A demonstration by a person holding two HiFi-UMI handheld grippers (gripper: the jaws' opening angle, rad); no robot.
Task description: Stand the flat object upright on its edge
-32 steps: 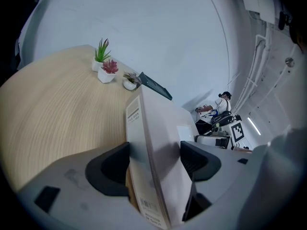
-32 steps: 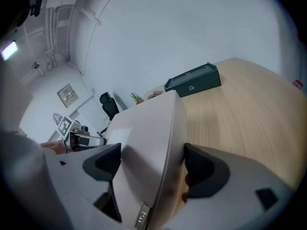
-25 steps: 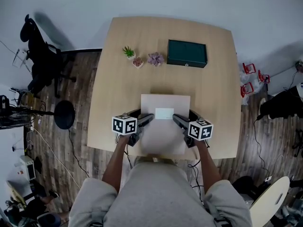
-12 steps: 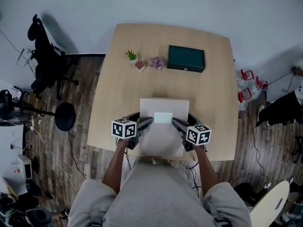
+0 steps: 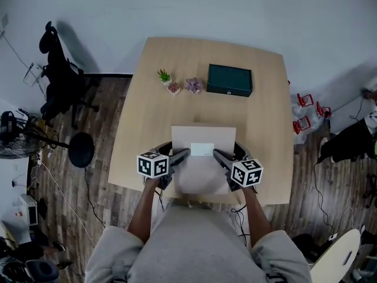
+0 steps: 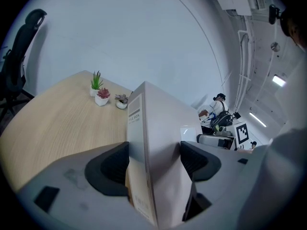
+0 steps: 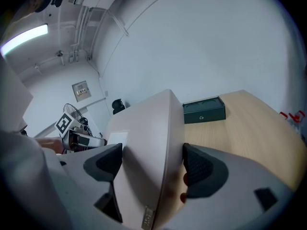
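Observation:
A flat pale file box (image 5: 202, 158) with a white label lies tilted over the near part of the wooden table (image 5: 147, 111). My left gripper (image 5: 178, 156) is shut on its left edge and my right gripper (image 5: 220, 157) is shut on its right edge. In the left gripper view the file box (image 6: 148, 147) fills the gap between the jaws, its narrow printed side facing the camera. The right gripper view has the file box (image 7: 148, 143) pinched between the two dark pads, its broad face rising away from me.
At the table's far side sit a dark green case (image 5: 230, 80) and three small potted plants (image 5: 177, 82). A black office chair (image 5: 59, 81) and a round stool (image 5: 81, 150) stand left of the table. Red objects (image 5: 306, 111) lie on the floor at right.
The box and both grippers have kept their hold and place between them. The head camera has drifted slightly, so the table sits a little lower in view.

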